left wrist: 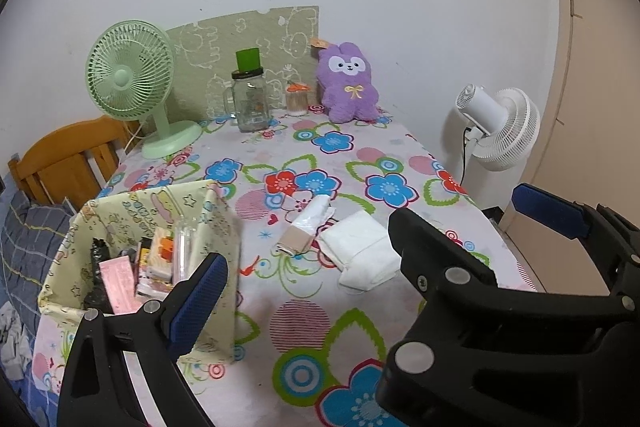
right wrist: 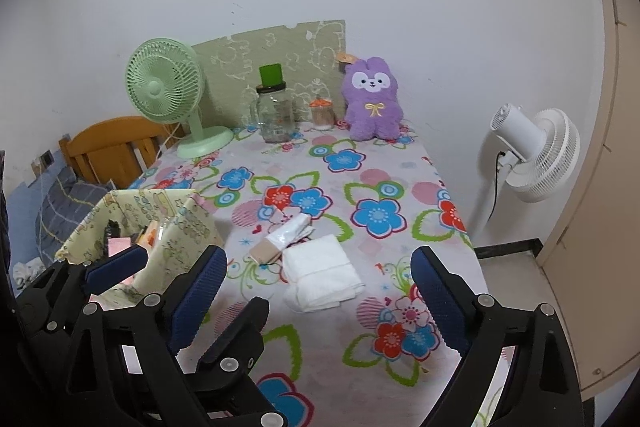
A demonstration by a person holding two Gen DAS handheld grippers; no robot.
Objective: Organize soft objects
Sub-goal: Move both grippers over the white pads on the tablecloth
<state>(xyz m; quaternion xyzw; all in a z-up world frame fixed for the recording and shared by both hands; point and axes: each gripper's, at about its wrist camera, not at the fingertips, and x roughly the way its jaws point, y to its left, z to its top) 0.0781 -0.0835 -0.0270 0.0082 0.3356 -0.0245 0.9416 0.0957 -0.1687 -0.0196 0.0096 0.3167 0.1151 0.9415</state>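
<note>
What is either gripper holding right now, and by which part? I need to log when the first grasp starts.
Nothing is held. The left gripper and right gripper are both open above the table, apart from the towel.

Left hand-held gripper [left wrist: 372, 251] and right hand-held gripper [right wrist: 320, 291]: matte black moulded plastic frames with triangular cut-outs, each carrying two flat fingers [left wrist: 200, 301] faced in ribbed dark-blue pads, joined by round silver pivot pins and one cross-head screw [left wrist: 422, 281].
</note>
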